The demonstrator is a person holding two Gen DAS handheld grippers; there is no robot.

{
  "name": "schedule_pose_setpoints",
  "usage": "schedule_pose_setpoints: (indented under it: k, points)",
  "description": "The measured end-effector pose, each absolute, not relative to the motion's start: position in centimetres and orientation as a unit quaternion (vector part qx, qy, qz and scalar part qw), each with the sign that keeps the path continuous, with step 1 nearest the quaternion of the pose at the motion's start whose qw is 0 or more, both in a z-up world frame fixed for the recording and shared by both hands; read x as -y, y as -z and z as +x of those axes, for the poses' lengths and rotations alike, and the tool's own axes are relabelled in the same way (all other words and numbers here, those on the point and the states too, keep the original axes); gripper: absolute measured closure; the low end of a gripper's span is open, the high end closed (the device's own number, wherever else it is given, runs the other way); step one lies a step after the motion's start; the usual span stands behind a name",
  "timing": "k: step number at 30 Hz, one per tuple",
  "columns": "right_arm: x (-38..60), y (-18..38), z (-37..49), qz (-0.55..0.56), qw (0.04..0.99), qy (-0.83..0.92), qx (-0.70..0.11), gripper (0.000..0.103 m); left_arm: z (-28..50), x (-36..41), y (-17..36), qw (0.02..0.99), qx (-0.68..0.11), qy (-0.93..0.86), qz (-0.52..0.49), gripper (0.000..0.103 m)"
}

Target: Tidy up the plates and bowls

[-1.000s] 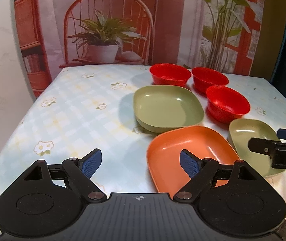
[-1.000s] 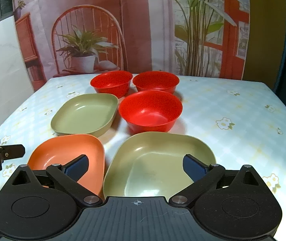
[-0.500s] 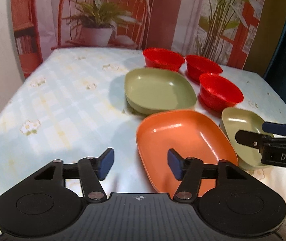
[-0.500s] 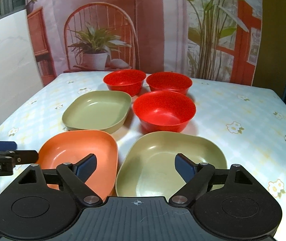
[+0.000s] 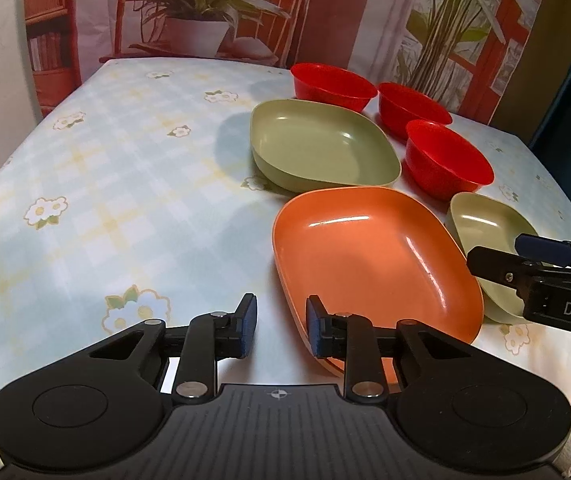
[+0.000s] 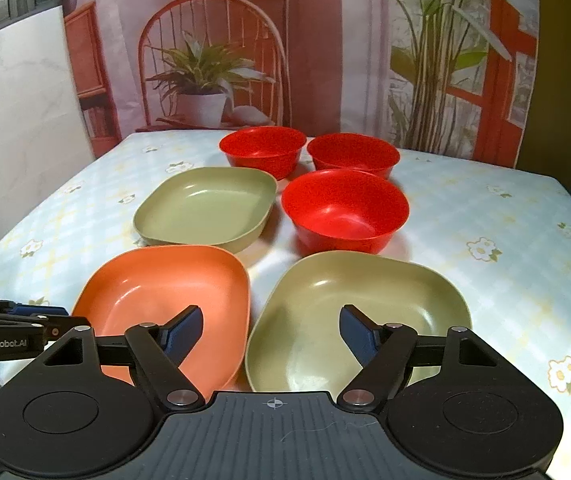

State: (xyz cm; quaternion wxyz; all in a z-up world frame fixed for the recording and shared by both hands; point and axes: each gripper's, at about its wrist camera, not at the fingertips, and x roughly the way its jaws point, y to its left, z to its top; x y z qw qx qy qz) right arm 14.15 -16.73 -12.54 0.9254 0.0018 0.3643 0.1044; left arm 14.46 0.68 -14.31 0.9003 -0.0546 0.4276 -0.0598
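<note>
A: Nearest first. What is the left gripper point(image 5: 281, 326) doing?

B: Its blue pads are drawn close with a narrow gap, straddling the near-left rim of the orange plate point(image 5: 373, 256). Right pad is over the plate's inside, left pad outside over the tablecloth point(image 5: 105, 184). Can't tell whether either pad touches the rim; nothing is clamped.

A: And the right gripper point(image 6: 271, 330)?

B: Fingers spread wide, holding nothing. Left finger sits over the orange plate's near-right edge, right finger over the near green plate point(image 6: 361, 312). The gap between the two plates lies between them.

A: Layout behind that?

B: Orange plate and near green plate side by side at the table's front edge, nearly touching. Behind the orange one, the far green plate point(image 6: 209, 208), its near rim almost meeting the orange rim. Behind the near green plate, the closest red bowl point(image 6: 345, 210), just beside the far green plate.

A: Farthest?

B: Two more red bowls in a row at the back, the back-left red bowl point(image 6: 263, 152) and the back-right red bowl point(image 6: 353, 156), close together. All upright, none stacked. Beyond the table, a printed backdrop point(image 6: 285, 40) of a chair and potted plants.
</note>
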Motion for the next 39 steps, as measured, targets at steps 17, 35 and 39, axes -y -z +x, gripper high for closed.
schedule_pose_setpoints:
  k: [17,35,39]
  points:
    - [17.7,12.7,13.9,0.016,0.925,-0.098,-0.367,0.032,14.7,-0.5,14.7,0.901,-0.423,0.076,-0.061,0.09]
    - [19.0,12.4,14.1,0.027,0.928,-0.085,-0.362,0.032,16.6,-1.4,13.9,0.903,-0.423,0.053,-0.061,0.093]
    - [20.6,12.2,14.2,0.033,0.93,-0.07,-0.359,0.032,16.9,-1.4,12.6,0.91,-0.408,0.044,-0.055,0.093]
